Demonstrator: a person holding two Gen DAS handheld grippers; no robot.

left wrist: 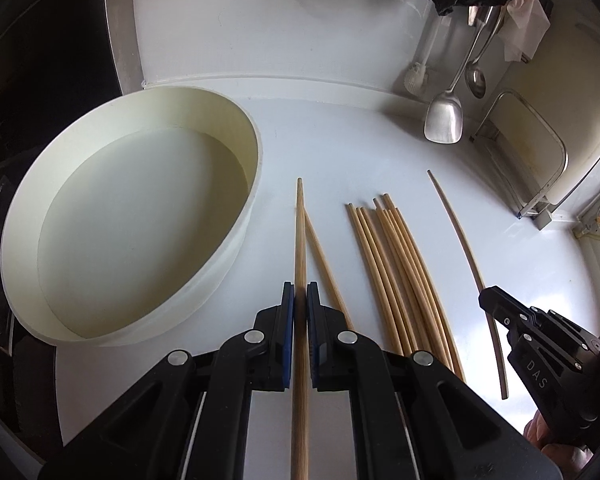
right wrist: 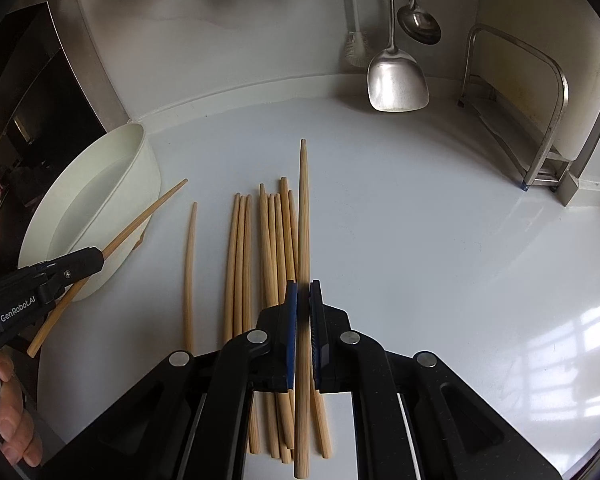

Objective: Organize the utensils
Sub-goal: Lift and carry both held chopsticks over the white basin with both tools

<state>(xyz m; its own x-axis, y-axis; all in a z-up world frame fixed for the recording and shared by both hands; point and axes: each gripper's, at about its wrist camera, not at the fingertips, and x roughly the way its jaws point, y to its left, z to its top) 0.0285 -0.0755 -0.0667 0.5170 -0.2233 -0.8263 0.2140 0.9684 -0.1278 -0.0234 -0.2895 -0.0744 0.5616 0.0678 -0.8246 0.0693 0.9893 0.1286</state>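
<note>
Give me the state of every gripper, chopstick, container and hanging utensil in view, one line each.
left gripper: shut on one chopstick.
right gripper: shut on another chopstick.
chopstick bundle: lying loose on the counter.
single chopstick: lying apart, left of the bundle.
white basin: upright, no utensils inside.
spatula: hanging.
ladle: hanging.

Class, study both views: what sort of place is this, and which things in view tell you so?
Most likely a home kitchen counter: a steel spatula and ladle hang at the wall, wooden chopsticks lie on the white countertop, beside a white basin.
</note>
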